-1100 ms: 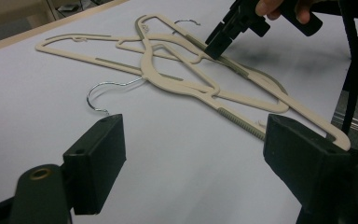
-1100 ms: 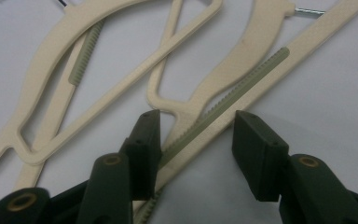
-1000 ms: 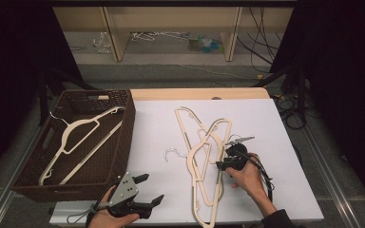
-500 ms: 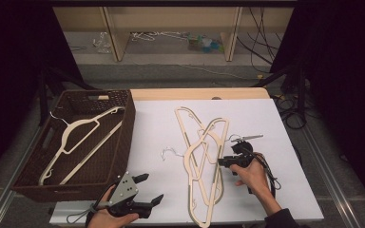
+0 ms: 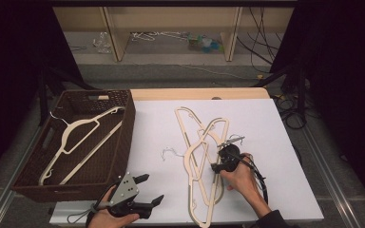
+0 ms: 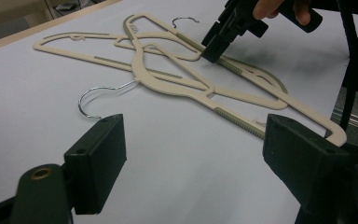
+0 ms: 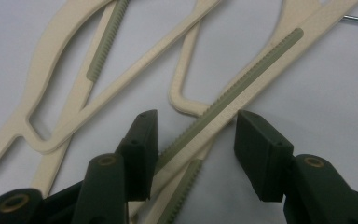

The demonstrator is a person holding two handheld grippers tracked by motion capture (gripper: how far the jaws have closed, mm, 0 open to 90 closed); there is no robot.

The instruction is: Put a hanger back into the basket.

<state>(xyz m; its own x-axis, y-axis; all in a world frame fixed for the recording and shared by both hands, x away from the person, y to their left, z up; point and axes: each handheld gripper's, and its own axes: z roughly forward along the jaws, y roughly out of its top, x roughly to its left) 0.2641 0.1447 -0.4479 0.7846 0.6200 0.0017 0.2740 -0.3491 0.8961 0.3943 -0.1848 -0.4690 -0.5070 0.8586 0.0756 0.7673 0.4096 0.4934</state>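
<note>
Nearest the person, the left gripper [image 5: 140, 192] hovers low over the near left edge of the white table [image 5: 285, 142], its jaws wide apart with nothing between them; its own view looks across bare table toward the pile. Just beyond and to the right, the right gripper [image 5: 215, 166] points down at the tangle of cream hangers [image 5: 204, 156] lying in the middle of the table. Its jaws have just been opening and now stand about half apart, straddling one hanger arm with a ribbed green strip [image 7: 242, 86]; the left pad is close against that arm, the other stands clear, so nothing is clamped. The hangers overlap one another, at least three of them, with a wire hook [image 6: 93, 100] sticking out toward the left side. Farther left, a dark woven basket [image 5: 119, 142] sits beside the table and already holds one hanger [image 5: 83, 137]. Beyond the table stands a low shelf unit [image 5: 171, 28] with clutter under it.

By my reading, the step in hand is picking a hanger out of the pile to carry it to the basket. The next move calls for closing squarely on that one ribbed arm, then lifting so it slides free of the hangers crossed with it, without dragging them along.
</note>
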